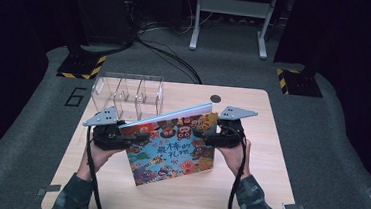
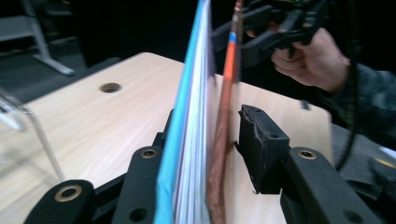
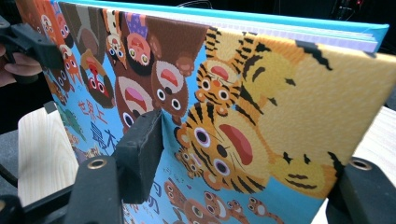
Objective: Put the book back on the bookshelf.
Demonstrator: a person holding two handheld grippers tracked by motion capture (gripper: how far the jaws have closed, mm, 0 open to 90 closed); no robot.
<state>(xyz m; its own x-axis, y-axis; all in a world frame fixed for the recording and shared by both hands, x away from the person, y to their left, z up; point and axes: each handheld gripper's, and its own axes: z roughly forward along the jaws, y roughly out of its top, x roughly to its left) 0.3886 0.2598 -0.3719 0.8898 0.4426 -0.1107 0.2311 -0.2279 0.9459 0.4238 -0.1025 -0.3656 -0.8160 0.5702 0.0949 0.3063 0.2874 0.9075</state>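
A picture book [image 1: 170,148] with cartoon animals on its cover stands tilted on its lower edge on the wooden table [image 1: 256,200]. My left gripper [image 1: 138,138] is shut on the book's left edge. In the left gripper view the book [image 2: 196,140] runs edge-on between the jaws of the left gripper [image 2: 210,140], and the right pad [image 2: 261,144] meets the front cover. My right gripper [image 1: 199,133] is shut on the right edge. In the right gripper view one pad [image 3: 140,149] of the right gripper [image 3: 252,172] lies on the tiger cover [image 3: 261,93]; the other jaw is behind the book.
A clear acrylic rack [image 1: 129,95] with several slots stands at the table's back left, just behind the book. A round cable hole [image 1: 216,98] sits at the back edge. Stand legs and cables lie on the floor beyond the table.
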